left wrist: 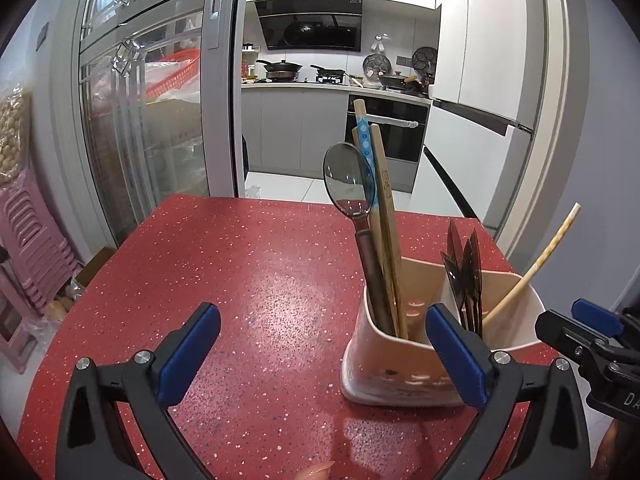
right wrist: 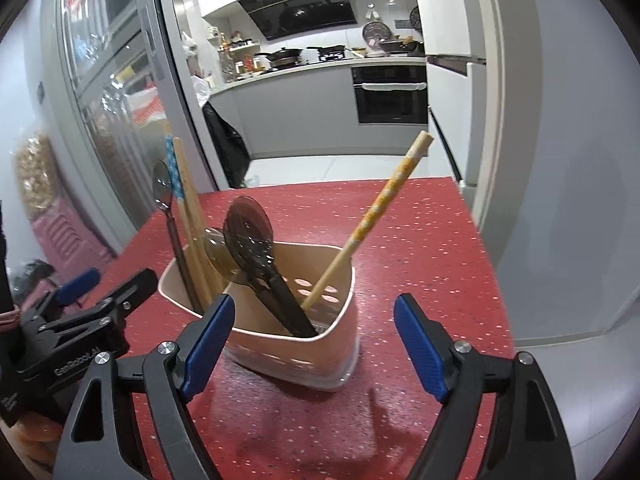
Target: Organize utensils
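A pale pink utensil holder is seen standing on a red speckled table, with the utensils sorted by kind, apparently so each type has its own compartment: a metal spoon and wooden chopsticks are stood upright in one section, dark plastic spoons in the middle, and a single yellow patterned chopstick is leant in the last. The left gripper is held wide open and empty just in front of the holder; the right gripper is likewise spread, gripping nothing.
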Motion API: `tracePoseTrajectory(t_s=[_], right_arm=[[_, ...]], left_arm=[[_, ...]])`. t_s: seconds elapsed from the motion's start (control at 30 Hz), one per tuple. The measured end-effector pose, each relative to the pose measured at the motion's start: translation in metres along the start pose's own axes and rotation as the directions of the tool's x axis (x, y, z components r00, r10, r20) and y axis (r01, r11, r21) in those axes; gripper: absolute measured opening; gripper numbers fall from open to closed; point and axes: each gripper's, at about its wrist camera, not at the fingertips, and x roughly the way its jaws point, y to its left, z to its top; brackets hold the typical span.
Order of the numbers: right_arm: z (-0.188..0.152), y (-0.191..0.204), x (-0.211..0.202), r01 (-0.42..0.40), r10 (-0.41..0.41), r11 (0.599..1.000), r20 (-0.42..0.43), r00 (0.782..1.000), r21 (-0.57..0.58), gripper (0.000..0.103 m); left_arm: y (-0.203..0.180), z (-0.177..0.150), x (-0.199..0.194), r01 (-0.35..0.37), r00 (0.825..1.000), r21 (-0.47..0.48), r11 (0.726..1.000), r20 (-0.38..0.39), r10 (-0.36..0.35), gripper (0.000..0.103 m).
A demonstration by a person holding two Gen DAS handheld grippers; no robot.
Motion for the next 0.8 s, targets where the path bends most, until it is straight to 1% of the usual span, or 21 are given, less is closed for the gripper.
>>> tracePoseTrajectory(t_s=[0.03,0.2,0.37,0.53,0.8], right_arm=[[-0.002,0.001,-0.002,0.008,-0.008,1.000,0.004,1.000,-0.001,0.088],[-0.005,0.003,-0.010,0.041,-0.041,0.999,0.035,0.999,-0.003,0.089],[-0.010,0.001,-0.019,0.054,-0.056,0.998,0.072,0.996,0.025,0.090],[-0.017,0.006,-0.029,0.093,-0.093,0.996,0.109,0.990,0.001,0.090],[-0.027,0.015,-0.040,0.122,-0.120,0.992,0.109,0.987,-0.013,0.090]], left_arm=[[0.001,-0.001,0.000,0.000,1.000,0.002,1.000,-0.002,0.000,0.103],[-0.001,-0.007,-0.007,0.000,1.000,0.006,1.000,-0.007,0.000,0.103],[-0.002,-0.011,-0.014,0.003,1.000,0.011,1.000,-0.003,-0.003,0.103],[-0.001,-0.017,-0.022,0.006,1.000,0.011,1.000,0.004,-0.006,0.103],[-0.001,-0.032,-0.037,-0.012,1.000,0.019,1.000,0.021,0.011,0.103]])
